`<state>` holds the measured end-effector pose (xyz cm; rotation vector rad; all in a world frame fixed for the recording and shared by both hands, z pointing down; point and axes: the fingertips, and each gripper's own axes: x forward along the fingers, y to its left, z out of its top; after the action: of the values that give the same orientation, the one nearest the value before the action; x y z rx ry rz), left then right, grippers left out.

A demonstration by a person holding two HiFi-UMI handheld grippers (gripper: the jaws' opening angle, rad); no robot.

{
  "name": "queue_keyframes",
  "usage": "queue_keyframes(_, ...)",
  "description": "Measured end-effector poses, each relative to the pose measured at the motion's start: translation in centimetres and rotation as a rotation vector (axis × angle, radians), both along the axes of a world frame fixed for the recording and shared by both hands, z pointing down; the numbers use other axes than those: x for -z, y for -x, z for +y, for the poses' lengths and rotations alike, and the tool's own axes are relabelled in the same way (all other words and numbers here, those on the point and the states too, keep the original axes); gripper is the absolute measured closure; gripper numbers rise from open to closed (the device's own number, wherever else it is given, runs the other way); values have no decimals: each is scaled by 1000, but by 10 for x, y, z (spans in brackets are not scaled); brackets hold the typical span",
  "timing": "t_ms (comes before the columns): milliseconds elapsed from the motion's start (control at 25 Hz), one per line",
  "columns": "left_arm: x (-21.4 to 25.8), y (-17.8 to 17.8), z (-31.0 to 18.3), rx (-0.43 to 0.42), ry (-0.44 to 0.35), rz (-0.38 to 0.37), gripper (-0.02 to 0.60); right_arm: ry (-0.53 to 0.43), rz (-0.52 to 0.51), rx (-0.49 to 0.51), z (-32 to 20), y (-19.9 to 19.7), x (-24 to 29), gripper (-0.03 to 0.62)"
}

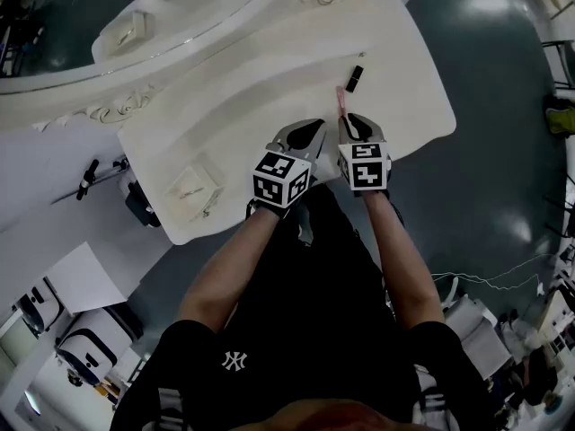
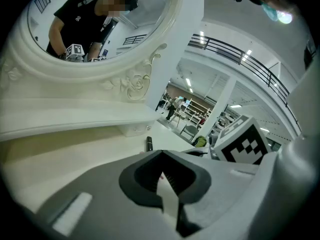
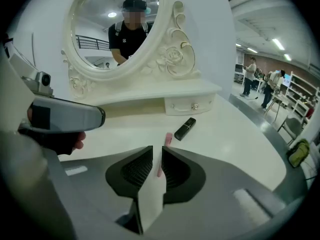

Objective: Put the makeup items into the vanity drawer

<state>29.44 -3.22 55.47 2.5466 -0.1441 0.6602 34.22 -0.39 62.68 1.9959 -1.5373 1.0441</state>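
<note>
A black lipstick (image 1: pixel 355 77) (image 3: pixel 184 128) lies on the white vanity top (image 1: pixel 269 70). A slim pink stick (image 1: pixel 342 103) (image 3: pixel 168 139) lies just in front of it, pointing at my right gripper (image 1: pixel 357 122) (image 3: pixel 157 151). That gripper's jaws stand a narrow gap apart, and the stick's near end shows through the gap without filling it. My left gripper (image 1: pixel 310 128) (image 2: pixel 161 154) hovers beside it at the table's front edge, tips together on nothing. A small closed drawer (image 3: pixel 190 105) (image 2: pixel 134 130) sits under the shelf behind the lipstick.
An ornate oval mirror (image 3: pixel 117 29) rises behind the shelf. A second small drawer box (image 1: pixel 193 189) stands at the table's left end. The table's front edge (image 1: pixel 422 142) curves close to both grippers. Bags and cables (image 1: pixel 503 321) lie on the floor around me.
</note>
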Motion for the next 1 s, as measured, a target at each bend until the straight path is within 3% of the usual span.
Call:
queue_keyframes(400,-27,-5,-3,13,30,-52,581,101,-22,38,-2,-4,-43,494)
queue_keyframes(600,-31,-2,-6,22,36,-60,581,134,-26,41,1,-3,-52,517)
queue_keyframes(1000,-26,10,-4,26,28,-57,581,103,-17,45,3,0,-38,531)
